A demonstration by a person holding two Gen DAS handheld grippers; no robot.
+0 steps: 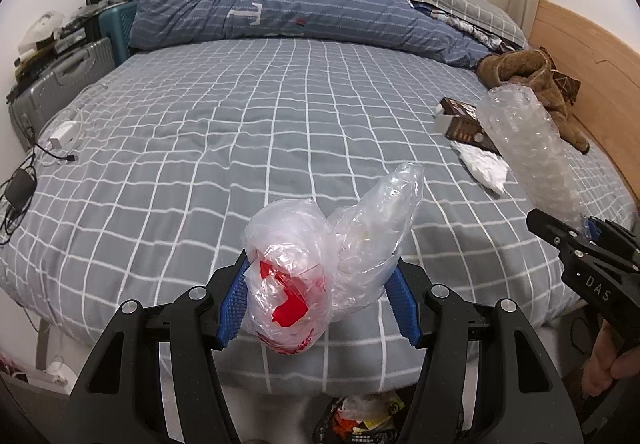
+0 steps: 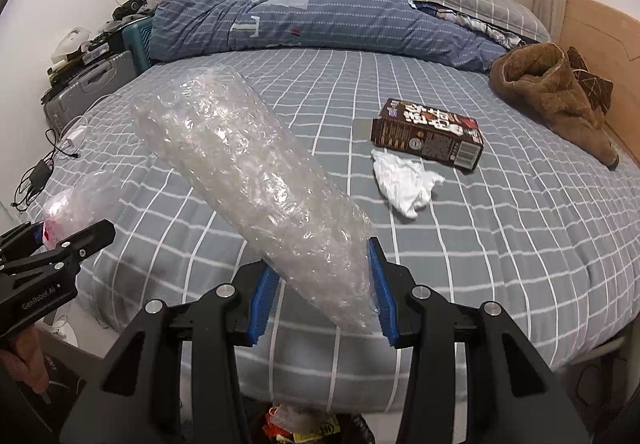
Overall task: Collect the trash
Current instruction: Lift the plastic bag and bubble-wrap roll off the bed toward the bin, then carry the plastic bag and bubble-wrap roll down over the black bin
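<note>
Right wrist: one bubble-wrap roll (image 2: 256,199) clamped in right hand-held gripper (image 2: 320,288); one carton (image 2: 428,135), one tissue (image 2: 404,179).

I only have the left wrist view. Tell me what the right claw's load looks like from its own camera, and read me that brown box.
Observer: The right claw is clamped on the lower end of a long roll of bubble wrap, which angles up and to the left over the bed.
Operator: Now the box.
Observer: The brown carton lies flat on the checked sheet, its printed face up, with large white characters.
Operator: Report what is directly below that claw.
Observer: A bin of mixed wrappers sits below it, at the foot of the bed.
</note>
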